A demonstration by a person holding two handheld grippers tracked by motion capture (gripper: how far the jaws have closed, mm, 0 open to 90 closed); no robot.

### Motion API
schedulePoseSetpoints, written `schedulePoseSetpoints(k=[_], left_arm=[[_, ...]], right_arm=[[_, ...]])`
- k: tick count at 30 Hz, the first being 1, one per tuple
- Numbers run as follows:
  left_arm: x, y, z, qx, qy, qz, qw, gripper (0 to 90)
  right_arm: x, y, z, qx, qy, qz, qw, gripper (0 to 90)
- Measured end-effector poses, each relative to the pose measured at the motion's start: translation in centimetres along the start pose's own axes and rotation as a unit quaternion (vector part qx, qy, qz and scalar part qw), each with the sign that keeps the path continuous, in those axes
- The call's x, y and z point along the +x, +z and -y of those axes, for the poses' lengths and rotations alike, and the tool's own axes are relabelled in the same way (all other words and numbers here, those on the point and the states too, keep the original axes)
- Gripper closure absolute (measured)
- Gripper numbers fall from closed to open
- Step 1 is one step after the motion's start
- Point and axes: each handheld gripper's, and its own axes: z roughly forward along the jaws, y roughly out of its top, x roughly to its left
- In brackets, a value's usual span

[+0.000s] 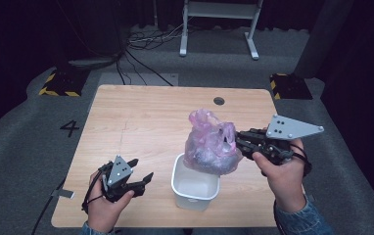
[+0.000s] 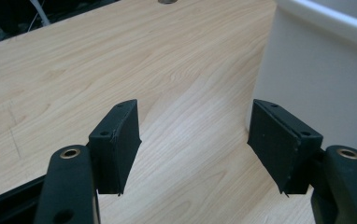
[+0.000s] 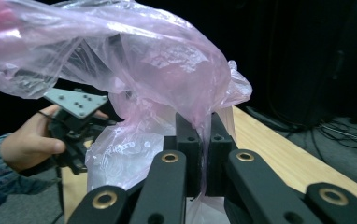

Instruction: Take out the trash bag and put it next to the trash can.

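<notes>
One pink plastic bag (image 1: 208,143) hangs pinched in the right hand-held gripper (image 1: 237,140).

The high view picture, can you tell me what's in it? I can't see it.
A person's right tongs hold a pink plastic bag above a white bin on a wooden table. The left tongs wait open beside the bin.

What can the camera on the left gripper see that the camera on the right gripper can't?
The left gripper view alone shows the white bin's side wall close up, and its own left gripper open over bare wood. The right gripper view alone shows the pink plastic bag, pinched by the right gripper, plus the other hand farther off. Both show the wooden table.
</notes>
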Motion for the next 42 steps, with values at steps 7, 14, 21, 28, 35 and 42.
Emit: schedulePoseSetpoints(k=[7,14,21,28,35,42], left_arm=[[0.5,0.3,0.7,0.012,-0.008,-0.005,0.9999,33.9],[0.8,0.2,1.1,0.016,-0.014,-0.009,0.9997,33.5],[1.3,0.0,1.8,0.024,-0.014,-0.031,0.9991,32.5],[1.8,-0.2,2.6,0.027,-0.023,-0.039,0.9986,31.3],[2.0,0.2,3.0,0.028,-0.026,-0.035,0.9986,30.5],[2.2,0.6,3.3,0.034,-0.026,-0.031,0.9986,30.4]], right_arm=[[-2.0,-1.9,0.8,-0.005,0.013,0.04,0.9991,88.1],[-4.3,-3.4,2.1,0.0,0.028,0.08,0.9964,88.1],[-6.6,-4.9,3.8,0.011,0.045,0.124,0.9913,88.0],[-8.2,-5.1,6.3,0.028,0.057,0.149,0.9868,87.7],[-9.1,-4.1,9.8,0.051,0.078,0.155,0.9835,87.3],[-9.3,-3.0,12.2,0.07,0.088,0.149,0.9824,87.0]])
